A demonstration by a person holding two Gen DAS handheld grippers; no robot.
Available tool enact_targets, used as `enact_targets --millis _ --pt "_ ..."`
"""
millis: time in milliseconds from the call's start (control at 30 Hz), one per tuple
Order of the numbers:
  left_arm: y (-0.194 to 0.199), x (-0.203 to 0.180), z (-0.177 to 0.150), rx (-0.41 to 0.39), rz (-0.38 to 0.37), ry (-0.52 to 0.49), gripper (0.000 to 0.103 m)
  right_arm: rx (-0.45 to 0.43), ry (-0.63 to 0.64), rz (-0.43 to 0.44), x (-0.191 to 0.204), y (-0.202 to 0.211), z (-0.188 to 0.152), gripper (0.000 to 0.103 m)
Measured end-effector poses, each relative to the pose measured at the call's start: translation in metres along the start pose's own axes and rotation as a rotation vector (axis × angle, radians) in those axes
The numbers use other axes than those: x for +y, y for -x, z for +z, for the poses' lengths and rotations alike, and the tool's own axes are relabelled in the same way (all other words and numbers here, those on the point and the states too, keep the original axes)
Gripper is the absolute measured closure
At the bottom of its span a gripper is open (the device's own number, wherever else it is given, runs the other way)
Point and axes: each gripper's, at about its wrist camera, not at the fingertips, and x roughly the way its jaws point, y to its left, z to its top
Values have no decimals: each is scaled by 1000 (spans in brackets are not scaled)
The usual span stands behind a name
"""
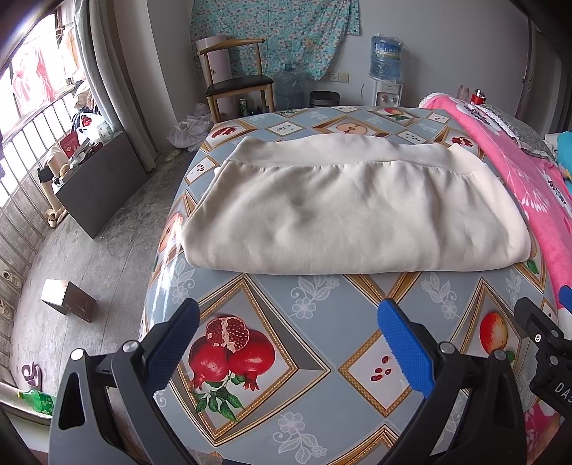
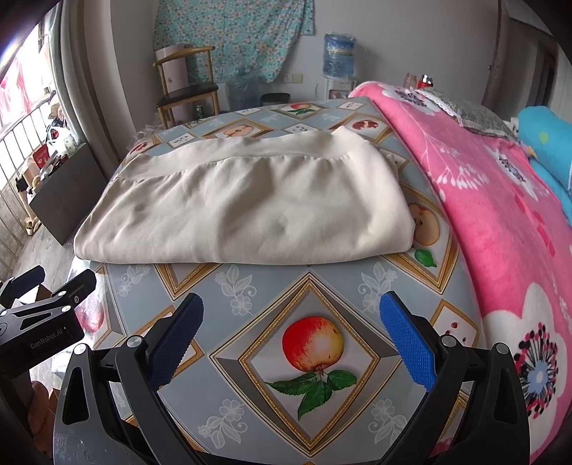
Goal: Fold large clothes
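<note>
On the table (image 1: 321, 297), which is covered by a glossy grey-blue cloth printed with pomegranates, apples and white flowers, a cream garment (image 1: 343, 214) lies folded into a thick, wide rectangle. Its near edge is a smooth rounded fold; along the far side a gathered seam runs across, and beyond it lies a flat band of the same fabric. The garment sits in the middle of the table, with bare tablecloth between it and both tools.

The left gripper (image 1: 287, 347) hangs over the near part of the table with its blue-padded jaws spread wide and nothing between them; a printed pomegranate shows through the gap. The right gripper (image 2: 291, 343) is the same, wide apart and empty, with a printed apple under the gap. Neither touches the garment. Each tool shows at the edge of the other's view, so they sit side by side.

A pink flowered blanket (image 2: 500, 200) lies along the right side of the table, just beside the garment's right end. Behind the table stand a wooden chair (image 1: 236, 82), a water dispenser (image 1: 386, 71) with a blue bottle on top, and a floral cloth (image 1: 271, 32) hung on the wall. A railed window (image 1: 32, 107) is at the left, and a small box (image 1: 68, 300) sits on the floor.
</note>
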Motion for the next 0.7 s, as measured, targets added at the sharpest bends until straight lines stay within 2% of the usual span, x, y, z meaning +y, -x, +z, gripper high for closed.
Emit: enact_targets --millis 700 --pt "0 0 0 -1 0 1 5 -1 0 -2 1 0 0 7"
